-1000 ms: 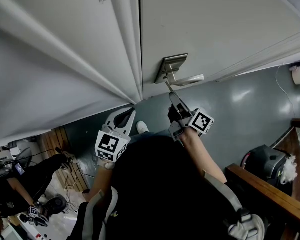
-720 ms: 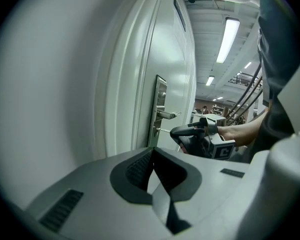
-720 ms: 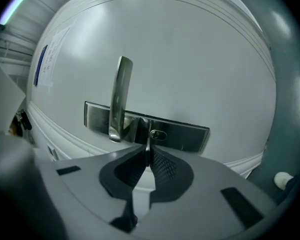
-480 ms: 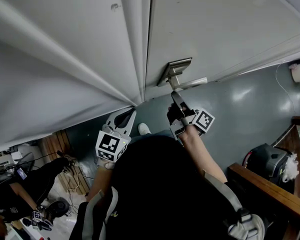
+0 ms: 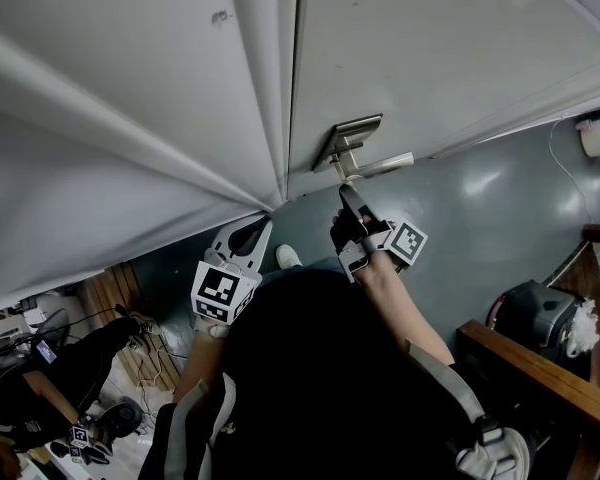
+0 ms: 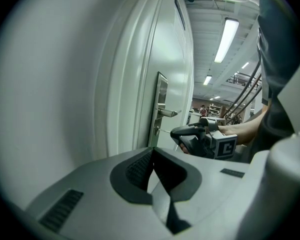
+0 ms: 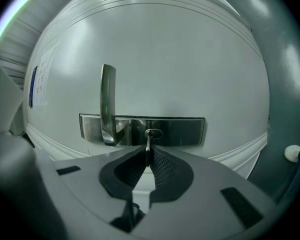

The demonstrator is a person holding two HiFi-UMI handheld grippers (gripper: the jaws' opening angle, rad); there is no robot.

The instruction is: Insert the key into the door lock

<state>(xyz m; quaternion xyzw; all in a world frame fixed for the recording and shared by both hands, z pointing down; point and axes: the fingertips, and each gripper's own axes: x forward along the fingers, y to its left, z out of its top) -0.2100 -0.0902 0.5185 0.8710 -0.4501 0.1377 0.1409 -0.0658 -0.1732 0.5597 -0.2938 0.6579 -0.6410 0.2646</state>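
A brushed metal lock plate sits on the white door, with a lever handle and a keyhole. My right gripper is shut on a thin silver key, whose tip is at the keyhole. The head view shows the same right gripper just below the lock plate. My left gripper hangs lower and to the left, shut and holding nothing. From the left gripper view, the key reaches from the right gripper to the plate's edge.
The door frame runs left of the lock. Grey floor lies below the door. A wooden rail and a dark bag stand at the right. Another person sits among cables at the lower left.
The right gripper with the key has stayed at the lock plate, shifting only slightly. The left gripper has not moved.
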